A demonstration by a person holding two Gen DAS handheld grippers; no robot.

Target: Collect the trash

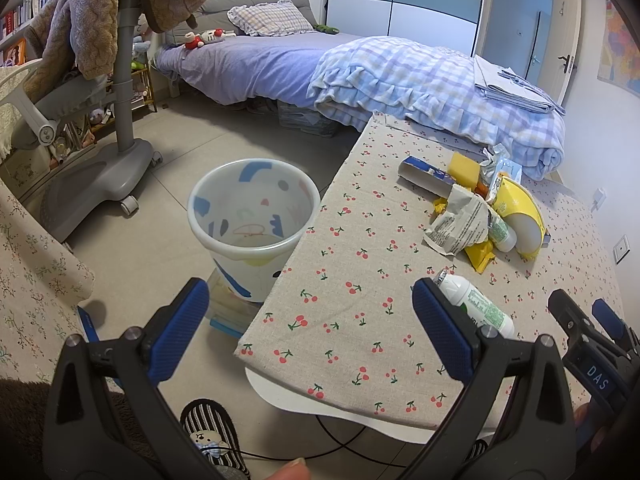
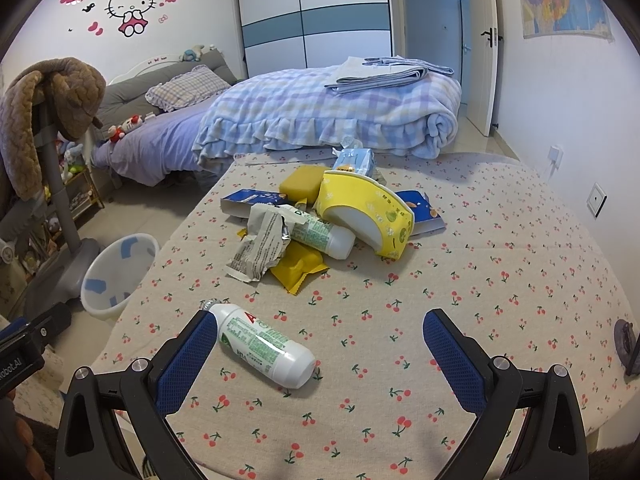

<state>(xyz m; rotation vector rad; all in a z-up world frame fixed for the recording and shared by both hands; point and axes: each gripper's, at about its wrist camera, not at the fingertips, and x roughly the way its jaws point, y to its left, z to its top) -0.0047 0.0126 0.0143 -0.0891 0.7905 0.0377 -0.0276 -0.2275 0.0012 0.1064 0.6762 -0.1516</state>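
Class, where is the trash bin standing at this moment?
The trash bin stands on the floor against the left edge of the table, ahead of the left gripper.

I see bare worktop (image 2: pixel 500 300) to my right; a trash heap (image 2: pixel 320 220) blocks the far middle, a lone bottle (image 2: pixel 264 344) lies near left.
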